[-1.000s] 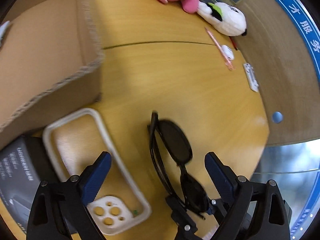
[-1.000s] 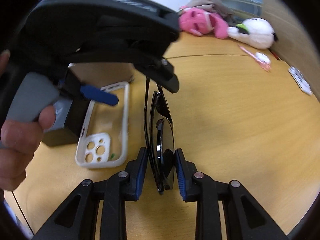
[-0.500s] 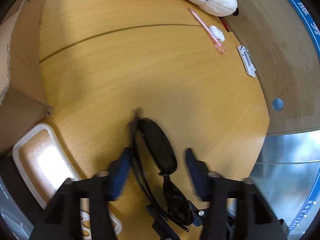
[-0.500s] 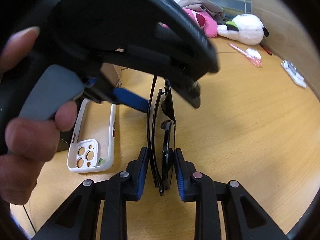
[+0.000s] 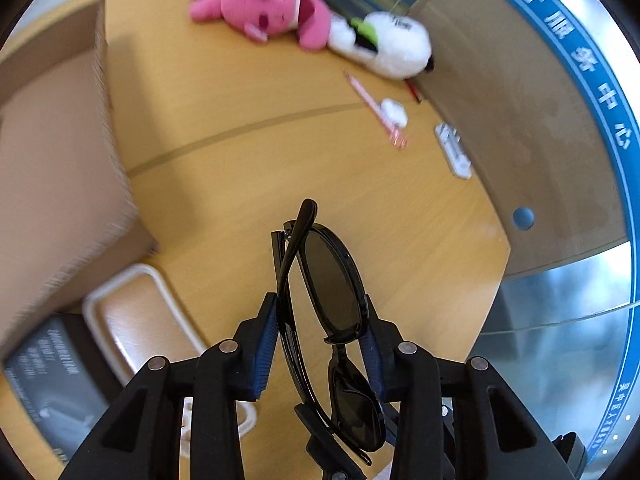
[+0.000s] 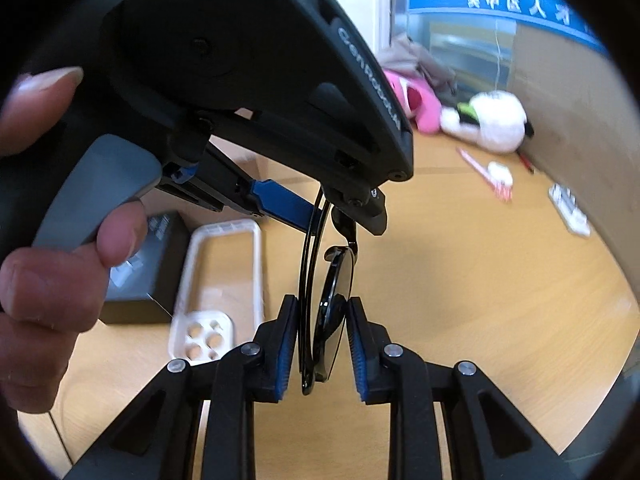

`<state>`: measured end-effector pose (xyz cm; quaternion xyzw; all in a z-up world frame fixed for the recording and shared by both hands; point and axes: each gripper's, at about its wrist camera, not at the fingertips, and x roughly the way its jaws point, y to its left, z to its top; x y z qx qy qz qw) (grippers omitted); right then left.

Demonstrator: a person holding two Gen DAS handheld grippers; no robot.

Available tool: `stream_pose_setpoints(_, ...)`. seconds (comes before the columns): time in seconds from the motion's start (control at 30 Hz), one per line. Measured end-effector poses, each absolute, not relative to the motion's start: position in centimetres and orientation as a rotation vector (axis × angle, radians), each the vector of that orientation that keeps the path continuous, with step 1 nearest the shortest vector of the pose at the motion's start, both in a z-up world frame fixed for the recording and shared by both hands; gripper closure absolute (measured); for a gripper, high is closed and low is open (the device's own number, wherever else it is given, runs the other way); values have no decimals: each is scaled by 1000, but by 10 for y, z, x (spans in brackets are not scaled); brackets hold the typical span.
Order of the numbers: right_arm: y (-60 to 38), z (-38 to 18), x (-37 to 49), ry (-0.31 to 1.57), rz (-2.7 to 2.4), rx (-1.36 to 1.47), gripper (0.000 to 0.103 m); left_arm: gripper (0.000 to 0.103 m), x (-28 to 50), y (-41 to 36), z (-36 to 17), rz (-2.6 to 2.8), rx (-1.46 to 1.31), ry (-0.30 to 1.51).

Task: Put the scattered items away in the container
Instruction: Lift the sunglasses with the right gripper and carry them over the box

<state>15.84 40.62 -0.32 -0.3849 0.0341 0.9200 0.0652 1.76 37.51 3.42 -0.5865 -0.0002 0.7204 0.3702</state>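
Folded black sunglasses are held above the wooden table. My left gripper is shut on their frame, one blue pad against each side. In the right wrist view the sunglasses sit between my right gripper's pads with a small gap on each side, so it stands slightly open around them. The left gripper's body and the hand holding it fill the upper left of that view. The cardboard box stands at the left.
A white phone case and a black box lie beside the cardboard box. A pink plush, a white plush, a pink pen and a small white item lie at the far side, by a brown wall.
My left gripper has closed on the sunglasses, which have risen off the table. My right gripper's pads have parted from the sunglasses.
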Motion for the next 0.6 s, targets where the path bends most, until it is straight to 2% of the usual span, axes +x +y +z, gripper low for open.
stream_pose_setpoints(0.3,356,69,109,12,2957,-1027,80,64,-30,300,117,2028,-1373,-77)
stream_pose_setpoints(0.6,309,125,41,-49,3110,-979,80,65,-92,230,162,2161,-1325,-136)
